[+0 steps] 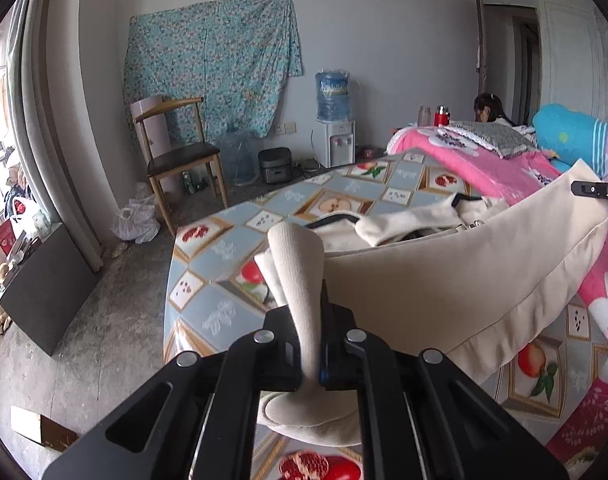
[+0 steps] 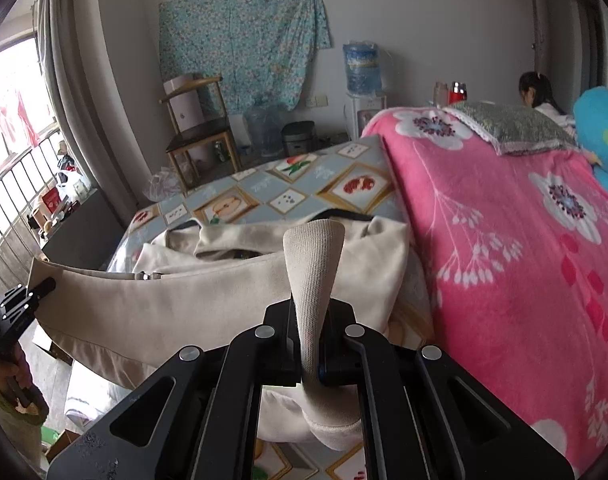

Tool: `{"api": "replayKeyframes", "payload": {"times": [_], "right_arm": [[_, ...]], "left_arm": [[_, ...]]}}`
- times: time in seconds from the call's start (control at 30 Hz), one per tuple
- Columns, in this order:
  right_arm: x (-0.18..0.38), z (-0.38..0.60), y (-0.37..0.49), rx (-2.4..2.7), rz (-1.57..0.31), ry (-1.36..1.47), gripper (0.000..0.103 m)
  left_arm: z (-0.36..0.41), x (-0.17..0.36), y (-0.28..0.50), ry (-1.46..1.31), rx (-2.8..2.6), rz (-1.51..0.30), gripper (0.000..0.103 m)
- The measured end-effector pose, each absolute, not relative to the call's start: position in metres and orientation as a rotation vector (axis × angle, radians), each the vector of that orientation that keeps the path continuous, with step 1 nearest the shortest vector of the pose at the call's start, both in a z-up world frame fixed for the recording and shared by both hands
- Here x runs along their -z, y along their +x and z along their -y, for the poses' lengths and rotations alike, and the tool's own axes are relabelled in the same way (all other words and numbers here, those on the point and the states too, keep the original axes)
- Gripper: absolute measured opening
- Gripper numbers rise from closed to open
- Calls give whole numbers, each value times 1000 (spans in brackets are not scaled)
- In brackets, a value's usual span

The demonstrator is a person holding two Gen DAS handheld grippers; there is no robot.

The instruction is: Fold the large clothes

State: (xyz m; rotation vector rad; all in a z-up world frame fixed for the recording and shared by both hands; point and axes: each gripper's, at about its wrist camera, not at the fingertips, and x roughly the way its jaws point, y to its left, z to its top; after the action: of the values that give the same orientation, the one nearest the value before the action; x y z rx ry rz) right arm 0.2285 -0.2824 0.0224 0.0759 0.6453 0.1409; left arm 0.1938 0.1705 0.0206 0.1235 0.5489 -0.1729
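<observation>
The left gripper [image 1: 309,344] is clenched on a ribbed cuff of the cream garment [image 1: 463,272], which hangs raised over the fruit-patterned table [image 1: 208,240]. The right gripper [image 2: 309,344] clamps another cuff, its fingertips hidden by cloth; the pink blanket [image 2: 503,240] lies rightward.

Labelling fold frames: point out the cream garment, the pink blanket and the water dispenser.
cream garment [image 1: 443,292]: left wrist view, lifted hem panel.
pink blanket [image 2: 503,248]: right wrist view, flowered top.
water dispenser [image 1: 337,142]: left wrist view, white cabinet front.
</observation>
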Motion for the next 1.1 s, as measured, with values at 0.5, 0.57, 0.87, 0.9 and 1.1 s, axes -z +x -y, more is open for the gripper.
{"api": "replayKeyframes", "payload": {"times": [0.5,0.57,0.87,0.9,1.1], "right_arm": [[18,295,481,-110,-810,58,5],[47,298,502,-109,-891,74,6],[54,341,475,0,-910,117,57],[45,354,462,-14,-887,161,66],[13,394,353,-125,-825,384,92]], "left_arm": [[-154,13,470,178,188,-845,7],[-154,43,486,163,180,-950,9],[-229,56,451,-92,116,-973,35],[-239,49,437,-106,106,-952,35],[-257,40,342,-273,247,-917,63]]}}
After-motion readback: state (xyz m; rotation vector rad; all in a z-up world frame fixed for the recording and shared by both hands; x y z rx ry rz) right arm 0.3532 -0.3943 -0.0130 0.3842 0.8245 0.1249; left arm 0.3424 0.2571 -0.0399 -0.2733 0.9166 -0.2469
